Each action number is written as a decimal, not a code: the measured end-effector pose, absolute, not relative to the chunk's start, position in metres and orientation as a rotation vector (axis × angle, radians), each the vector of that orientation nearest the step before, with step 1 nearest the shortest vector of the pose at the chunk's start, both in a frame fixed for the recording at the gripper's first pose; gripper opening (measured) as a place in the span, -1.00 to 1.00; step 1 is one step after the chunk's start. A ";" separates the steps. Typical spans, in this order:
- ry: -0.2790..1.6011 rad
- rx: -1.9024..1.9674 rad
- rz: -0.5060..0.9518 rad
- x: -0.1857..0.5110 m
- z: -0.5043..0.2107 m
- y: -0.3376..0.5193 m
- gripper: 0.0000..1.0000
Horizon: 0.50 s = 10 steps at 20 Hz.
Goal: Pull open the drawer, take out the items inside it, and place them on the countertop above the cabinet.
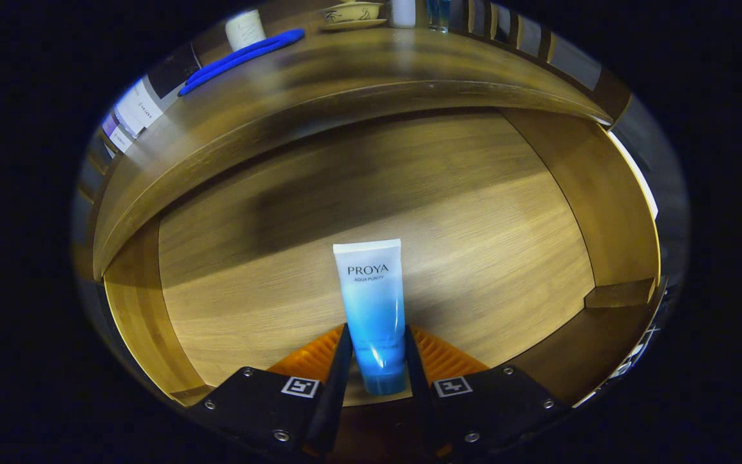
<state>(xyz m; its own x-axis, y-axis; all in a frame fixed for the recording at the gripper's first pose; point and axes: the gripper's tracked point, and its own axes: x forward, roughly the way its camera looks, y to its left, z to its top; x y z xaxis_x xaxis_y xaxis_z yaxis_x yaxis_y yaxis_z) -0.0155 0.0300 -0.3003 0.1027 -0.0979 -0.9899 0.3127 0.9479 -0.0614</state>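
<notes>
The gripper (376, 351) has its two fingers pressed on the lower body of the blue-and-white tube (371, 303), just above its cap, and this soft, glossy plastic tube is probably light and may slip or squash, so the firmer part near the cap looks the best hold. The tube lies on the smooth wood-grain floor of the open drawer (474, 212). Beyond the tube, the wooden countertop (358, 64) carries a long blue object (242, 58).
</notes>
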 end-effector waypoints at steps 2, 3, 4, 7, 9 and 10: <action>1.417 0.179 -0.327 -0.016 -0.300 0.029 -0.10; 1.403 0.188 -0.341 -0.015 -0.299 0.028 -0.18; 1.396 0.196 -0.350 -0.016 -0.300 0.028 -0.23; 1.388 0.182 -0.363 -0.017 -0.299 0.028 -0.34; 1.387 0.183 -0.375 -0.020 -0.296 0.030 -0.35; 1.381 0.195 -0.383 -0.020 -0.293 0.031 -0.35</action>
<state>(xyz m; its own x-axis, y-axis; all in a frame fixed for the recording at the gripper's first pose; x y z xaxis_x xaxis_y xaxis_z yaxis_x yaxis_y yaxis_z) -0.0203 0.0312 -0.2931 0.1405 -0.1500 -0.9787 0.3759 0.9225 -0.0874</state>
